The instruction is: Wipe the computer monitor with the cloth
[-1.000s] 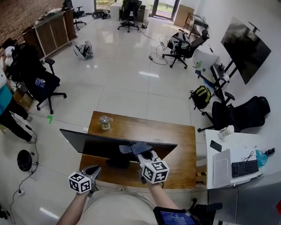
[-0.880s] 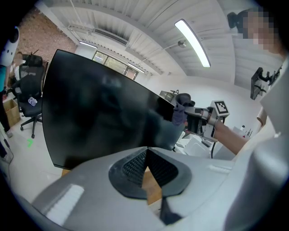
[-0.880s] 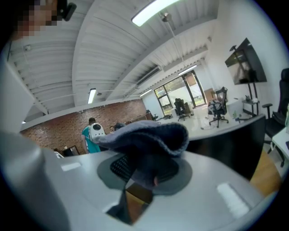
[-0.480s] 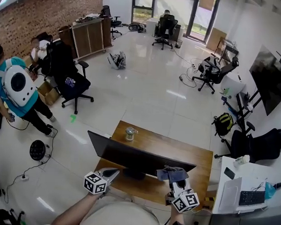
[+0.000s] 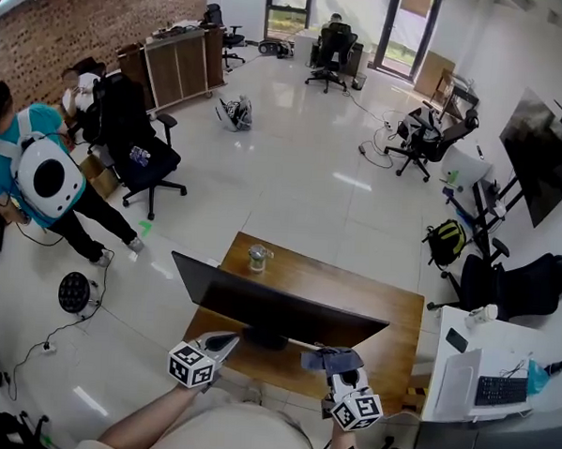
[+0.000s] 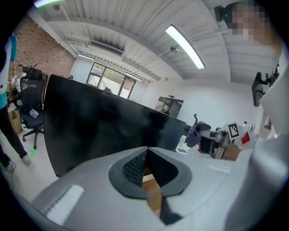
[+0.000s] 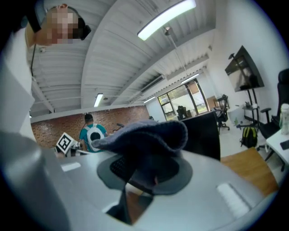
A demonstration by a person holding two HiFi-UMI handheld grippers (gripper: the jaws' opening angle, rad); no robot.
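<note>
The dusky blue cloth (image 5: 330, 358) is bunched in the right claw (image 5: 336, 366), whose jaws are pinched on its folds so that the fabric mushrooms over their tips. It is held close in front of the right end of the black monitor (image 5: 277, 308), low by the bottom edge; whether it touches the screen cannot be told. The monitor stands upright on its dark foot across the near half of the wooden worktop (image 5: 394, 314), its screen dark. The left claw (image 5: 226, 340) hangs just before the monitor's left part, its jaws pressed together with nothing between them, and apart from the screen. Behind the monitor, near the far left corner of the worktop, stands a small glass jar (image 5: 258, 257). To the right is a white desk (image 5: 462, 355), and out on the tiled floor to the left stands a person (image 5: 39, 173) in a teal top, beside a black office chair (image 5: 139, 150).
</note>
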